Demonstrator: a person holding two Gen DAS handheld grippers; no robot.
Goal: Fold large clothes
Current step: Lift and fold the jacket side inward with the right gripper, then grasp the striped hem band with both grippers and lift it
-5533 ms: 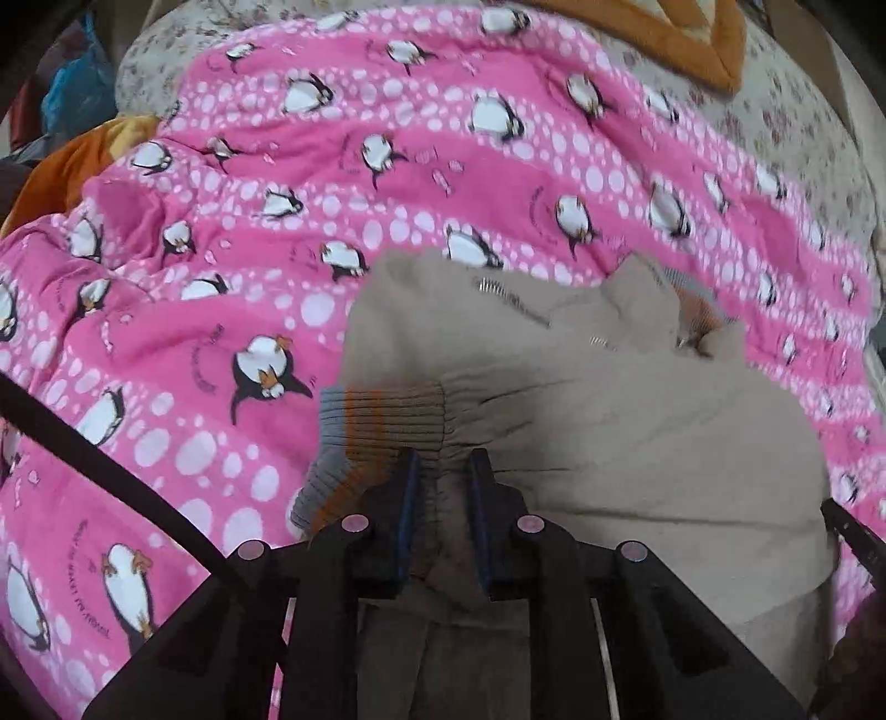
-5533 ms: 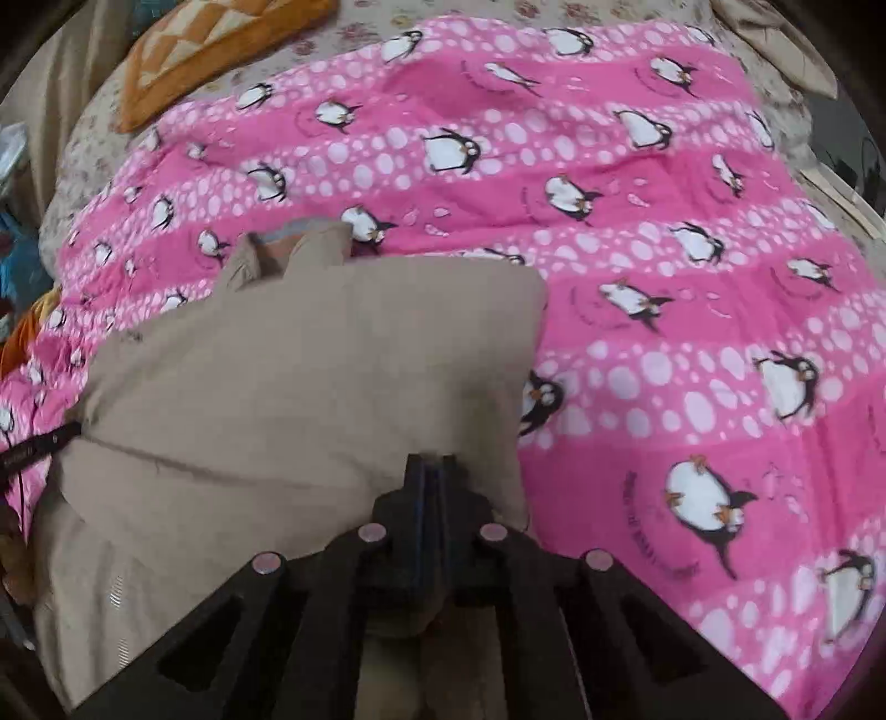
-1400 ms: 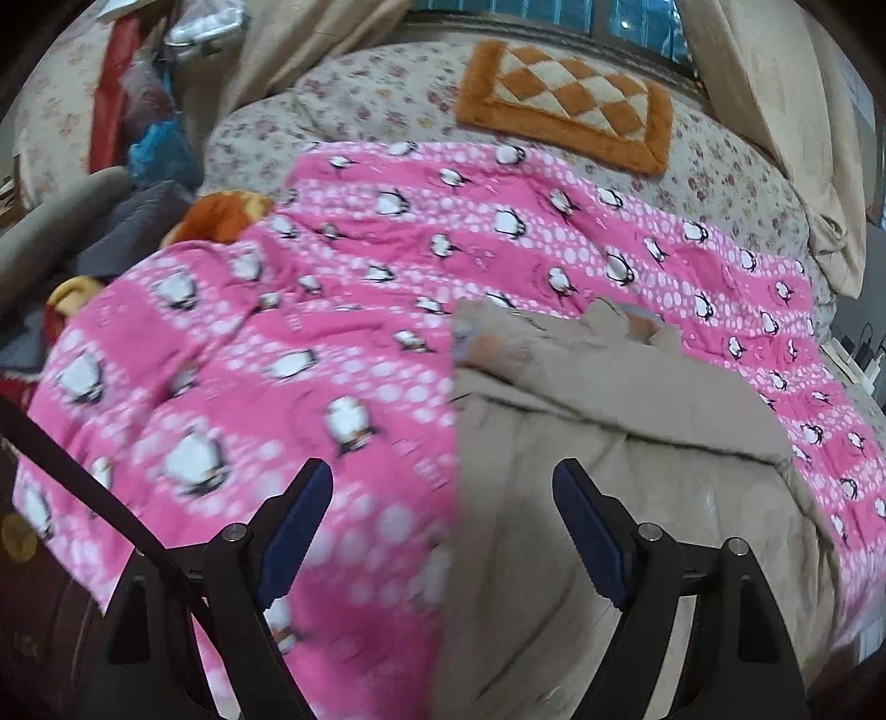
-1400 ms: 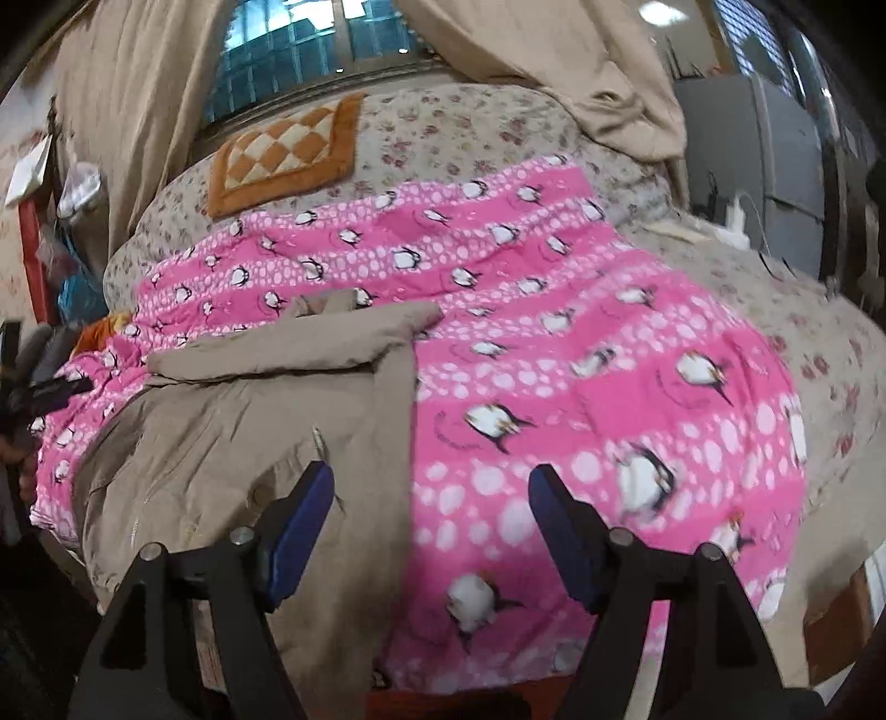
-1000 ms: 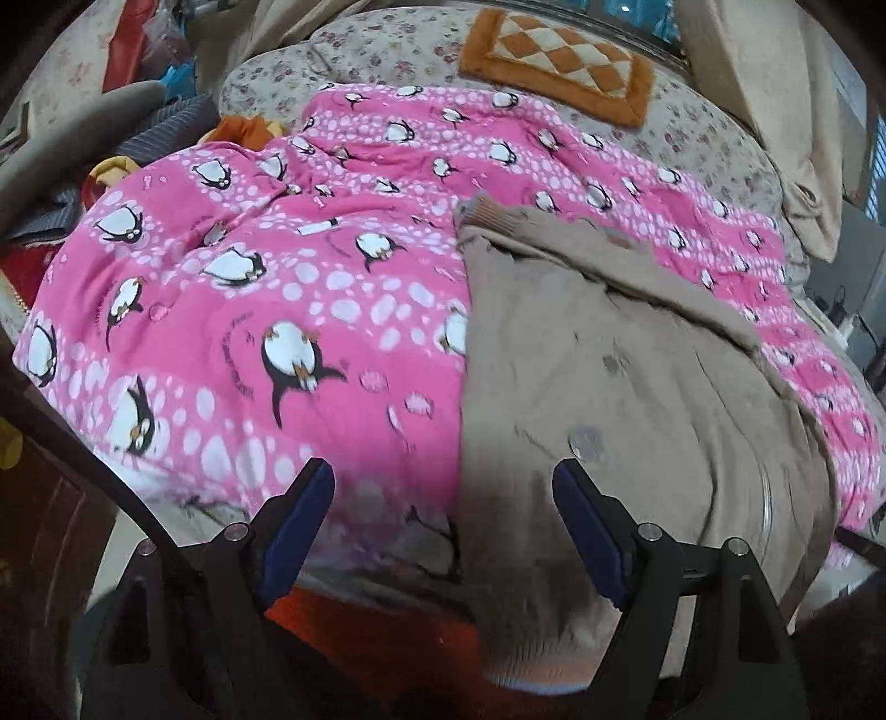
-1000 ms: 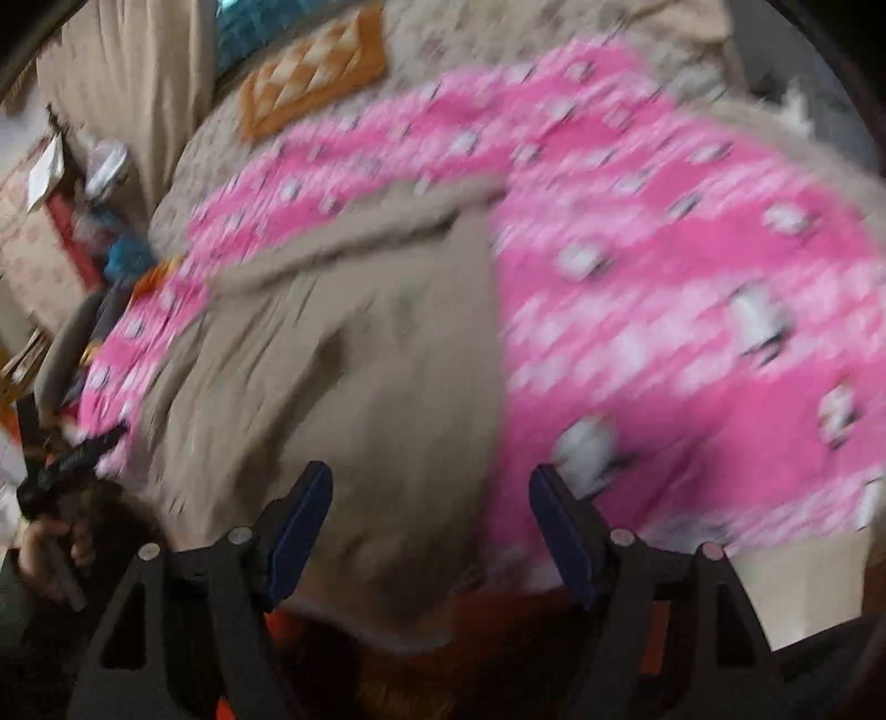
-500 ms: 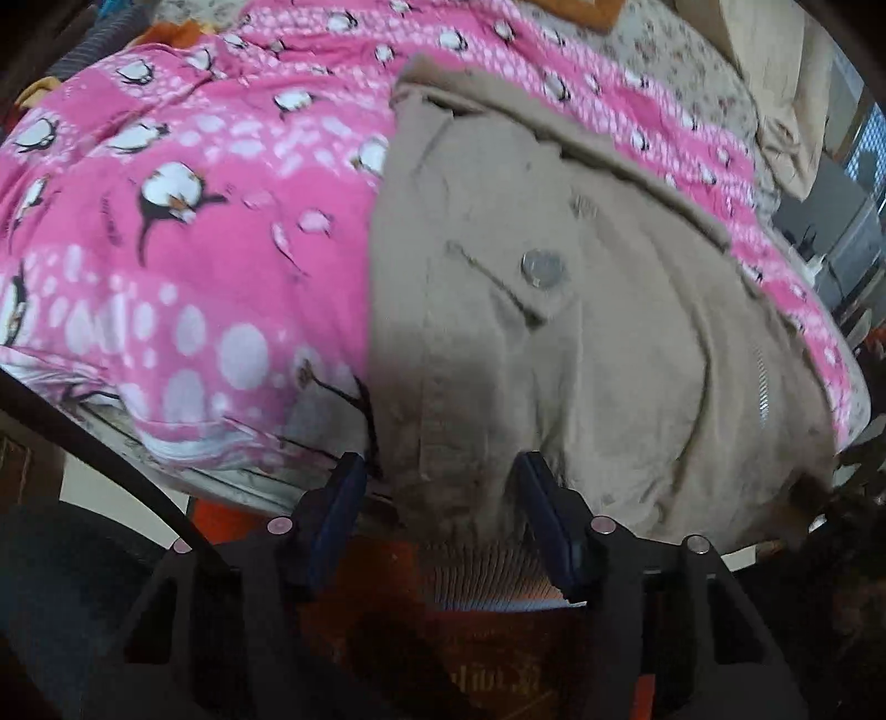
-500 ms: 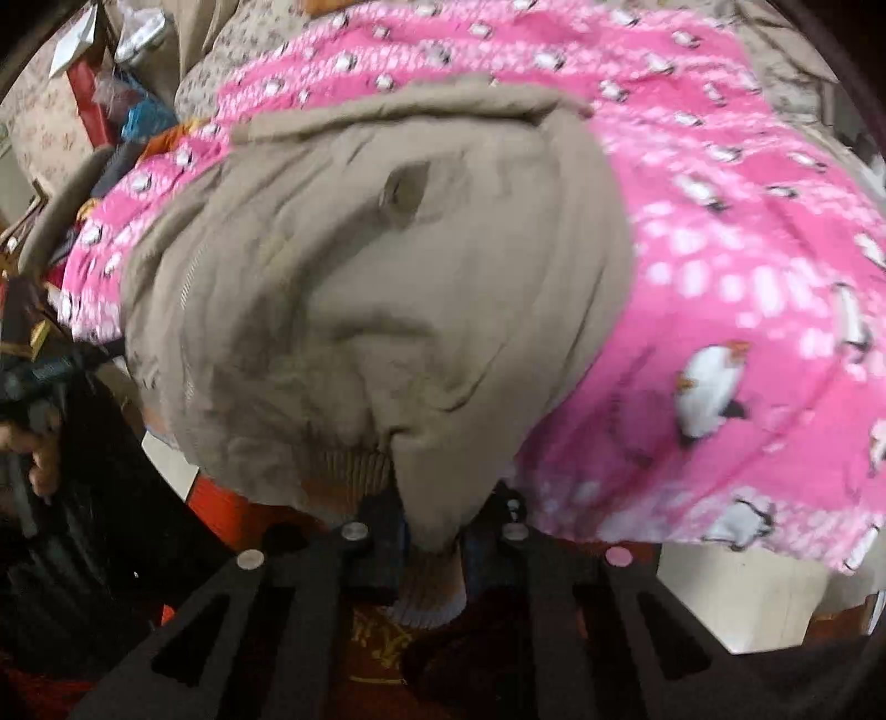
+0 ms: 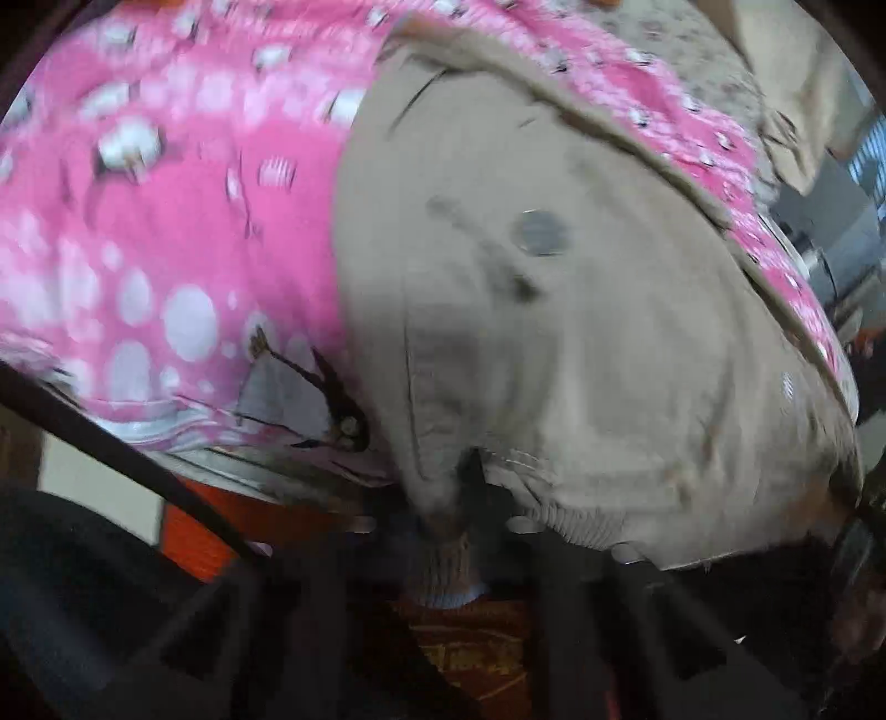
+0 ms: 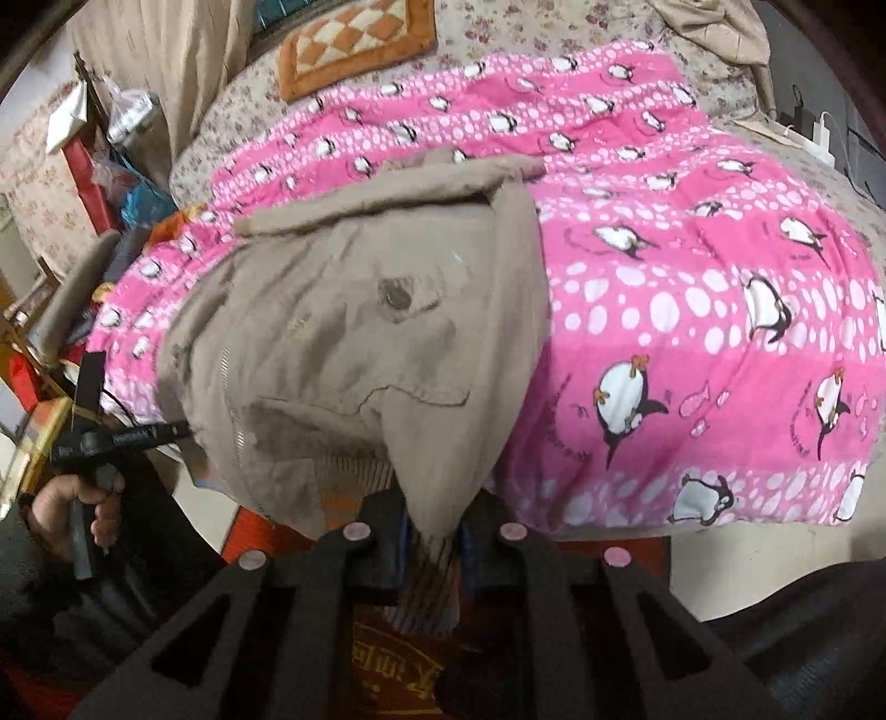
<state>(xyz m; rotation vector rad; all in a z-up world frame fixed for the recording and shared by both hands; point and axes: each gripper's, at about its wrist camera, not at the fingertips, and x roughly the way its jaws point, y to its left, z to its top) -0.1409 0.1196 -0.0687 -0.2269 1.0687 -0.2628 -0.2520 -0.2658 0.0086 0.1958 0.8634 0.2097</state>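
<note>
**Q:** What is the work surface, and what surrounds it?

**A:** One bed with a floral sheet [image 10: 620,27], covered by one pink blanket [image 10: 692,288] printed with penguins and white dots. One orange and cream checked cushion [image 10: 354,44] lies at the far end. Beige curtains [image 10: 166,66] hang beyond it on the far left. Clutter in red and blue stands at the far left beside the bed. One white charger [image 10: 819,133] with a cable sits at the far right edge.

**Q:** Where is the garment?

**A:** One tan jacket [image 10: 354,310] lies on the blanket, left of centre in the right wrist view. Its near hem hangs over the near edge of the bed. A folded sleeve runs across its far end. One zip runs down its left part. One round button shows in each view.

**Q:** State of the right claw?

**A:** The right claw [image 10: 432,540] is closed tight on the ribbed hem at the jacket's near right corner. Cloth fills the narrow gap between the blue pads.

**Q:** State of the left claw?

**A:** The left claw [image 9: 443,526] is dark and blurred in its own view. Ribbed hem cloth at the jacket's [image 9: 581,332] near left corner bunches between its fingers, which appear closed on it. The blanket [image 9: 166,221] lies to the left. The right wrist view shows a hand [image 10: 72,504] holding the tool's handle at the near left.
</note>
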